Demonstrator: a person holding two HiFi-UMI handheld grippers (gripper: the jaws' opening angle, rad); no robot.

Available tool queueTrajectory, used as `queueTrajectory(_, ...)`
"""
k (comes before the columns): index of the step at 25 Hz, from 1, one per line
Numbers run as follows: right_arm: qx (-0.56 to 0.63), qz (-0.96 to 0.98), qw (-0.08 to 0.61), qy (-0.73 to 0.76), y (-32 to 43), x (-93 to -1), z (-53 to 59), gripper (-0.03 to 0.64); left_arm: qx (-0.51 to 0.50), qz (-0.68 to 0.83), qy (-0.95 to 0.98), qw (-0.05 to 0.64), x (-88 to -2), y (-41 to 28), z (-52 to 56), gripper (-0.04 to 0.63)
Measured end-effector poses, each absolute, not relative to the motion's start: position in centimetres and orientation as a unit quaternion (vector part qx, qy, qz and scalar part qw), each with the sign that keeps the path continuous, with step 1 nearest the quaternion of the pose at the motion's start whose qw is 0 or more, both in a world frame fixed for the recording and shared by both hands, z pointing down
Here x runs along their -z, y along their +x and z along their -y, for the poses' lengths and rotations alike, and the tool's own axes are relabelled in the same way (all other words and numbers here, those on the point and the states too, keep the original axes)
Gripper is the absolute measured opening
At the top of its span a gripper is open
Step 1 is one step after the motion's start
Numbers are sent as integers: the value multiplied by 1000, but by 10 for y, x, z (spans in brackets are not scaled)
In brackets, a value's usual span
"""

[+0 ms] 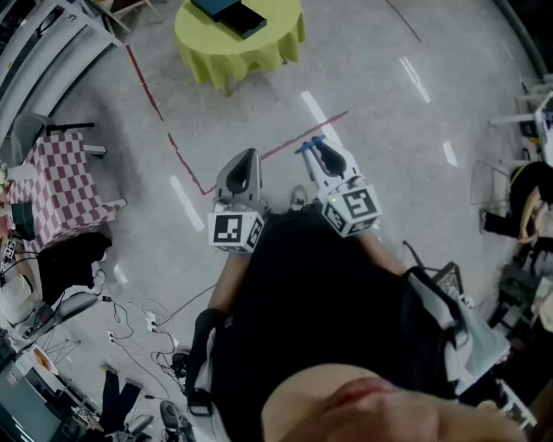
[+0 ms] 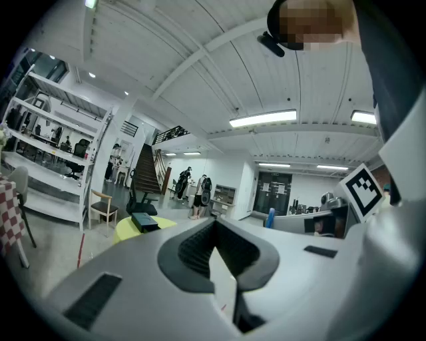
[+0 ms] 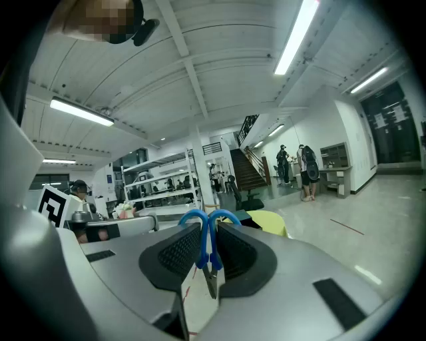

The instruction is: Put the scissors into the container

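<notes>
Landmark: round counter (image 1: pixel 259 47) under a yellow-green cloth, at the far end of the grey floor (image 1: pixel 389 104) in the head view.

1. Container (image 1: pixel 230 14): dark, flat and box-like. It rests on the counter top, toward the side away from the person. The left gripper view shows it on the same counter (image 2: pixel 126 230), as a dark box (image 2: pixel 143 221).

2. Right gripper (image 1: pixel 313 147): held out in front of the person, well short of the counter and pointing toward it. Its jaws are clamped on the scissors (image 1: pixel 308 144). In the right gripper view, the gripper (image 3: pixel 208 250) has both ribbed pads pressed against the blue handles. The scissors (image 3: pixel 212 276) stand upright, with the handle loops above the pads and the metal blades pointing down. The counter (image 3: pixel 271 223) shows beyond the jaws, slightly right of them.

3. Left gripper (image 1: pixel 249 155): level with the right one and just beside it, equally short of the counter. In the left gripper view, the gripper (image 2: pixel 214 250) has its jaws drawn together with nothing between them.

4. Scissors location: in the air in the right gripper, well apart from the container and not over the counter.

5. A red tape line (image 1: pixel 186 164) crosses the floor between the grippers and the counter.
</notes>
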State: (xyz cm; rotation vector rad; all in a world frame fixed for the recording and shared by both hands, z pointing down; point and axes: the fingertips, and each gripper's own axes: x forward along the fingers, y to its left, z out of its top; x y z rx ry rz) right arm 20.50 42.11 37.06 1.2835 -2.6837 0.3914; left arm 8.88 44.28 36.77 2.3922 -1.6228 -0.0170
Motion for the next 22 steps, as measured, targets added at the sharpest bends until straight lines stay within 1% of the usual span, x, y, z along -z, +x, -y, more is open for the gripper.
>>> queueTrajectory(11,-137,886,67,438,197,-369,-436,77,6,550,826,127,-368,79,-457,-3)
queueTrajectory(15,-144,888,54,433,183,-369,-442,77,8,547,828,124,-370,66,-464,-3)
queueTrajectory(22,-142,885,58,439,157,-371,-454,77,21,545,827,136,-377,38,-477,-3)
